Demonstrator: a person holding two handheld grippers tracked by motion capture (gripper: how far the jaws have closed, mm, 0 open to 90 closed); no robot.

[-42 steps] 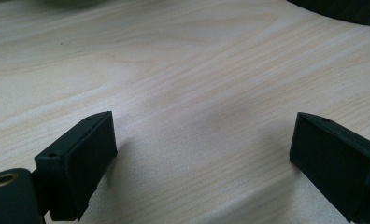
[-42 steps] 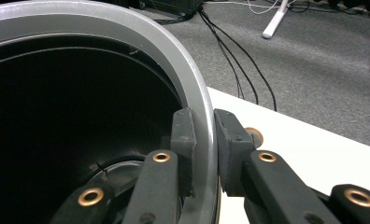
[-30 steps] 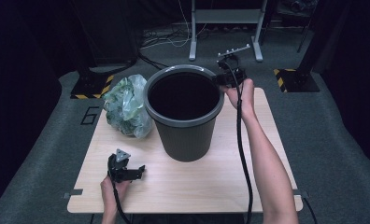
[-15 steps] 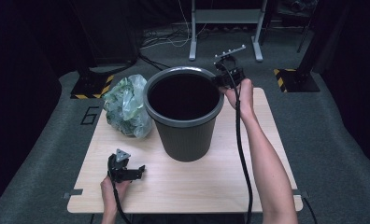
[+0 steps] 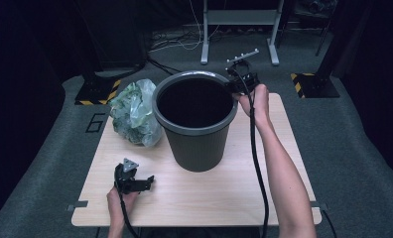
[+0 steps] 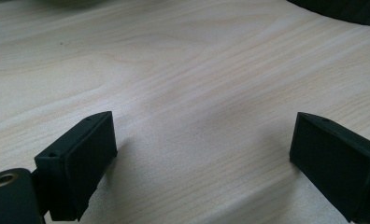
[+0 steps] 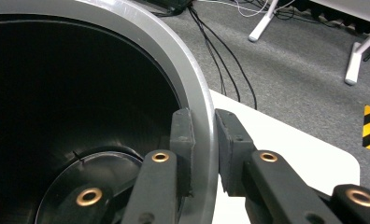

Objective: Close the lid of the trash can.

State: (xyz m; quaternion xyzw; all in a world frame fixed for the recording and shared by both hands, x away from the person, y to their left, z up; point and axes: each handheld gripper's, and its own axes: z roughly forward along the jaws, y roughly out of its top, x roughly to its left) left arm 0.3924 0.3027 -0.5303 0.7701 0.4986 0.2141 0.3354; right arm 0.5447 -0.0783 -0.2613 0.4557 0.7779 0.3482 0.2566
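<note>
Right tongs point(image 7: 204, 154) clamped on the bin point(image 5: 197, 144) rim, left tongs point(image 6: 202, 158) apart.
Your bin stands mid-counter point(image 5: 234, 198), bag point(image 5: 133, 111) just beside it; keep that rim grip square before you shift it.

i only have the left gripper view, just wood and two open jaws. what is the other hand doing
Observer: The right gripper is clamped on the rim of the grey bin, one jaw inside, one outside.
Operator: anything in the bin
Observer: The right gripper view shows a bare dark bottom; nothing visible inside.
Operator: anything else on the table
Observer: A crumpled green plastic bag sits against the bin's left side in the high view, beyond the left gripper.
</note>
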